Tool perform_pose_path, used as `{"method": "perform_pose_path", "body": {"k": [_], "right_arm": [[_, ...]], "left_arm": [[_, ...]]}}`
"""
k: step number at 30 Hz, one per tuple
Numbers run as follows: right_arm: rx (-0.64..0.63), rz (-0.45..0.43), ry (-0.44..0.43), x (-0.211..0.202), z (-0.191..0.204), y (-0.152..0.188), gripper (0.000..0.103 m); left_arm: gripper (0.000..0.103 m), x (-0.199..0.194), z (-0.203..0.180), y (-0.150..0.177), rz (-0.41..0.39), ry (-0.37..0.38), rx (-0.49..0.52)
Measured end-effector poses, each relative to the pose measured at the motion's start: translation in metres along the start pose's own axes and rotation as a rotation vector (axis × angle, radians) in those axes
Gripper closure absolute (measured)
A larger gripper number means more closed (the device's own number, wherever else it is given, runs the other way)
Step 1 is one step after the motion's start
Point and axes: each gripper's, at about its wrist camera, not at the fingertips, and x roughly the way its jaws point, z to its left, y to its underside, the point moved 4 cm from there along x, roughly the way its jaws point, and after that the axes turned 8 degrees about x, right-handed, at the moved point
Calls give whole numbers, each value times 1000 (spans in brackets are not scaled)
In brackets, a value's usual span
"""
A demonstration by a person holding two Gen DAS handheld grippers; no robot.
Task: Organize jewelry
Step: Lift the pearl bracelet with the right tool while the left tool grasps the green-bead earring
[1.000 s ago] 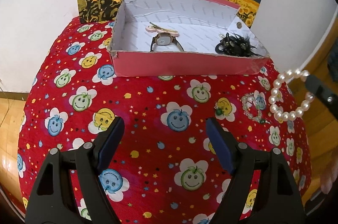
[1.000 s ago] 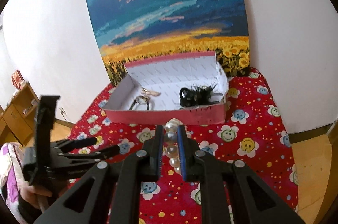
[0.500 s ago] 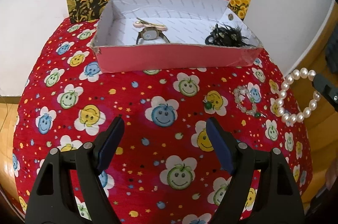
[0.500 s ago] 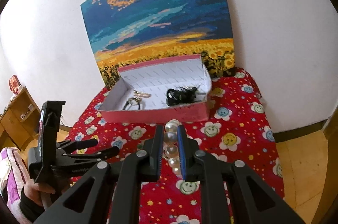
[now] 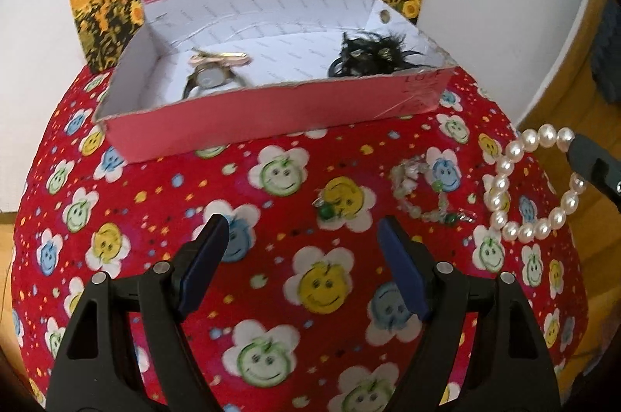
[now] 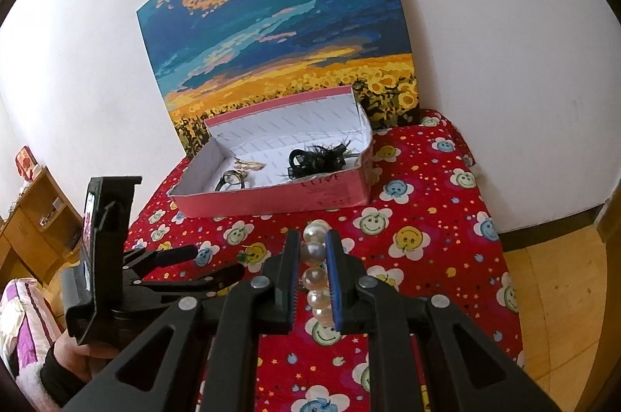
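Observation:
My right gripper (image 6: 313, 249) is shut on a white pearl bracelet (image 6: 315, 272), held in the air above the red smiley-flower cloth; the bracelet (image 5: 531, 186) hangs from its tip (image 5: 574, 148) at the right of the left wrist view. My left gripper (image 5: 302, 237) is open and empty, low over the cloth. A pink open box (image 5: 271, 117) stands at the back and holds a wristwatch (image 5: 211, 80), a pale clip (image 5: 221, 58) and a black feathery hairpiece (image 5: 368, 56). A pale beaded bracelet (image 5: 419, 194) and a small green bead piece (image 5: 330, 208) lie on the cloth.
The red cloth (image 5: 174, 210) covers a rounded table that drops off at left, right and front. A sunflower painting (image 6: 279, 35) leans on the white wall behind the box. A wooden cabinet (image 6: 35, 218) stands at far left; wooden floor (image 6: 551, 280) lies to the right.
The left gripper has drawn nearer to the box and the loose jewelry, still open. The right gripper has kept its hold on the pearl bracelet and moved closer toward the box.

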Motion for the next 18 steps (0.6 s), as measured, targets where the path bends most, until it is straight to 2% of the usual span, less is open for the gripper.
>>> {"method": "perform_pose_path", "body": {"k": [2,4,6,8,10,11,15,18], "right_arm": [[1,4,2,1,-2,1,88],[4,6,4,1,-4,1,88],[7,7,5,2,-6,2,88],[12,9,2,3,-8,3,88],[16,10,-1,4,-10,3,88],[18,10,-2,4,-11,3,88],[26,11,-4,5,-15,4,88],[29,11,-3,6,-17,4,88]], "left_arm": [[37,3,-3,-3,-5,3,9],[53,8,-5,-5,1,8,12],[61,14,-3,-6,12,19,5],[64,17,-3,-6,8,16,0],[72,19,-4,-8,0,5,11],[73,19,-4,-8,-1,1,16],[95,20,-6,-8,-7,2,22],[95,18,-5,-7,-10,17,18]]}}
